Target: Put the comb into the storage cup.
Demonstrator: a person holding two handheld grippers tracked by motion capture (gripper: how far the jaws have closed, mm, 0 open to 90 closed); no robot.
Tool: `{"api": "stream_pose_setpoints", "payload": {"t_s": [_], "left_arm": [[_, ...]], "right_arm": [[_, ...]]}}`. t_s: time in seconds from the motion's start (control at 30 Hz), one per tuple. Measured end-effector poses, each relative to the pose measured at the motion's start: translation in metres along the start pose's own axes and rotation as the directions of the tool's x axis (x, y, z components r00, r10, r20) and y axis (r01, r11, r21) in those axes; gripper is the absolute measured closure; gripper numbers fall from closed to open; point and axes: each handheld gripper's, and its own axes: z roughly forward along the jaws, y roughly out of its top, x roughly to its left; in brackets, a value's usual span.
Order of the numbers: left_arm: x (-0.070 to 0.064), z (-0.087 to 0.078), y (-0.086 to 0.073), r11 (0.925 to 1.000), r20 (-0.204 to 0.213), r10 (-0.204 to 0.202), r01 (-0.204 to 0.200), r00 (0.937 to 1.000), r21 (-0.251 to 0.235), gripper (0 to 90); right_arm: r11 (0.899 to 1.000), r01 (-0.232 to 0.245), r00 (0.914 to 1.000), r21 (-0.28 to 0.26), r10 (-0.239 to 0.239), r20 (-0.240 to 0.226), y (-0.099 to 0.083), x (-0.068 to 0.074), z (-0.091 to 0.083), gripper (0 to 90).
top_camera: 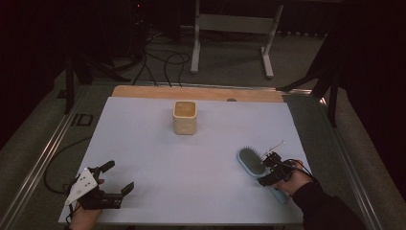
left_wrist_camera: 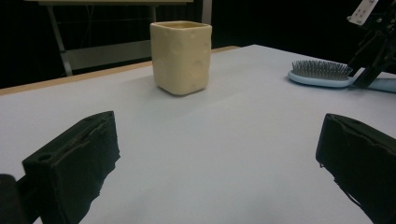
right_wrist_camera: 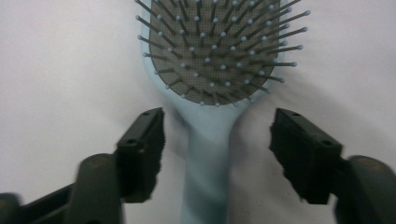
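**Right gripper poised over the hairbrush handle**

In the high view, we see the hairbrush lying bristles up at the lower right of the frame, on the pale sheet of the table. The right gripper sits over the neck of the brush, where head meets handle; the handle end pokes out below the person's hand. The left gripper rests at the lower left with its jaws spread wide, holding nothing. A cream cup stands upright at upper centre, well apart from both.

In the left gripper view, the two black jaws stand wide at the lower corners with bare table between them. The cup sits at upper centre, the hairbrush at the upper right, with the right gripper's dark frame beside it.

In the right gripper view, the jaws stand wide to either side of the pale blue handle, which runs down the middle of the frame; the bristled head fills the upper centre. The jaws appear not to touch the handle, though their height above the table is hard to judge from here.

We judge the brush light and rigid, its smooth plastic handle somewhat slippery. The narrow neck just below the head looks the best place to grip: the pads can close across the handle's sides there, clear of the bristles.
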Motion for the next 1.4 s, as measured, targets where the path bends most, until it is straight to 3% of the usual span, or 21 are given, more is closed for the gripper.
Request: {"api": "stream_pose_setpoints", "payload": {"t_s": [0.13, 0.4, 0.6, 1.03, 1.3, 1.4], "left_arm": [[0.000, 0.000, 0.000, 1.0000, 0.000, 0.000, 0.000, 1.0000, -0.001, 0.0], [0.000, 0.000, 0.000, 1.0000, 0.001, -0.001, 0.001, 1.0000, -0.002, 0.0], [0.000, 0.000, 0.000, 1.0000, 0.001, -0.001, 0.001, 1.0000, -0.002, 0.0], [0.000, 0.000, 0.000, 1.0000, 0.003, -0.001, 0.001, 1.0000, -0.001, 0.0], [0.001, 0.000, 0.000, 1.0000, 0.005, -0.003, 0.003, 1.0000, 0.000, 0.0], [0.000, 0.000, 0.000, 1.0000, 0.002, -0.003, 0.003, 1.0000, -0.001, 0.0]], "right_arm": [[0.999, -0.003, 1.0000, 0.041, 0.003, -0.008, 0.002, 0.000, 0.002, 44.7], [0.997, 0.012, 0.9997, 0.074, -0.010, -0.021, 0.006, 0.001, 0.003, 56.9], [0.994, 0.035, 0.9994, 0.104, -0.035, -0.001, 0.009, 0.004, 0.006, 61.8], [0.985, 0.003, 1.0000, 0.170, -0.004, 0.009, 0.015, 0.006, 0.009, 69.0], [0.988, -0.023, 0.9996, 0.154, 0.021, 0.017, 0.013, 0.008, 0.008, 70.7], [0.993, -0.052, 0.9986, 0.102, 0.052, 0.001, 0.010, 0.003, 0.006, 70.8]]}}
